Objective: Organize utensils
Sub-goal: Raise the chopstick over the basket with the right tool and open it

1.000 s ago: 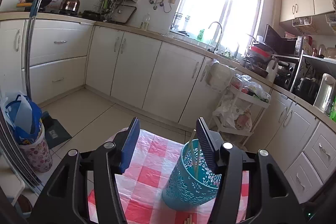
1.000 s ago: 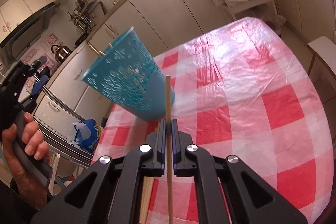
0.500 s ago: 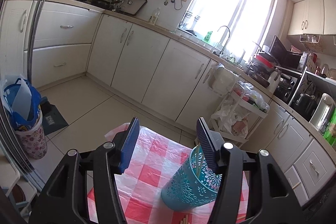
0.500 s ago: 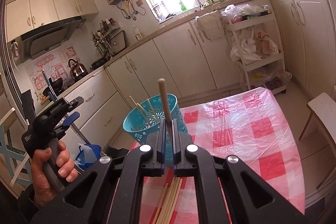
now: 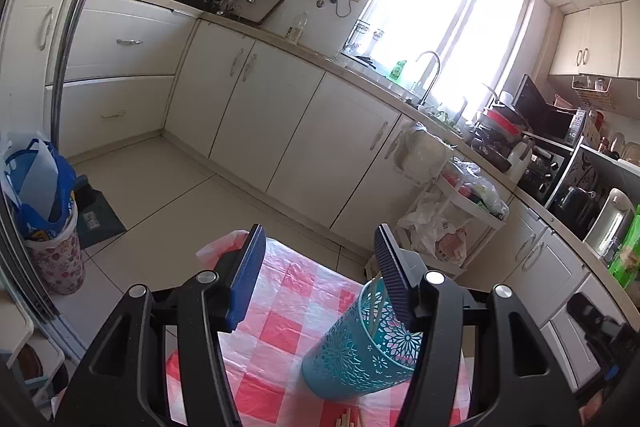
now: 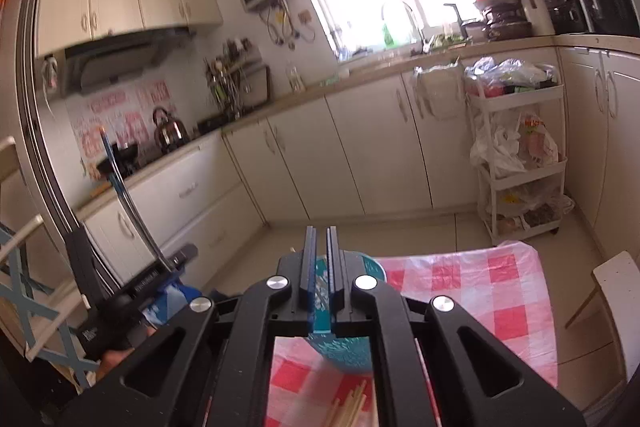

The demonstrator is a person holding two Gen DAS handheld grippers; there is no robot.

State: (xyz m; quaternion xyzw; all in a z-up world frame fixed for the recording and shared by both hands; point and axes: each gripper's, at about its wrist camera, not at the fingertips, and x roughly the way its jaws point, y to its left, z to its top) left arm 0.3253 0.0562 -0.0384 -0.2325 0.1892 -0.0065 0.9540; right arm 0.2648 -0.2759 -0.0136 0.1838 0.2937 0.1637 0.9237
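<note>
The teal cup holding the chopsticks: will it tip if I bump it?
Probably. The teal cup looks like light perforated plastic, taller than wide, narrowing toward its base. The glossy checked tablecloth may let it slide instead. Chopsticks leaning to one side could encourage tipping.

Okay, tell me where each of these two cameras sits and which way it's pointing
Left wrist: on the left gripper, looking over the teal utensil holder to the kitchen cabinets; jaws open, empty.
Right wrist: on the right gripper, above the checked tablecloth facing the cabinets; jaws shut; left gripper at lower left.
Shared: holder, tablecloth, chopsticks, window.
</note>
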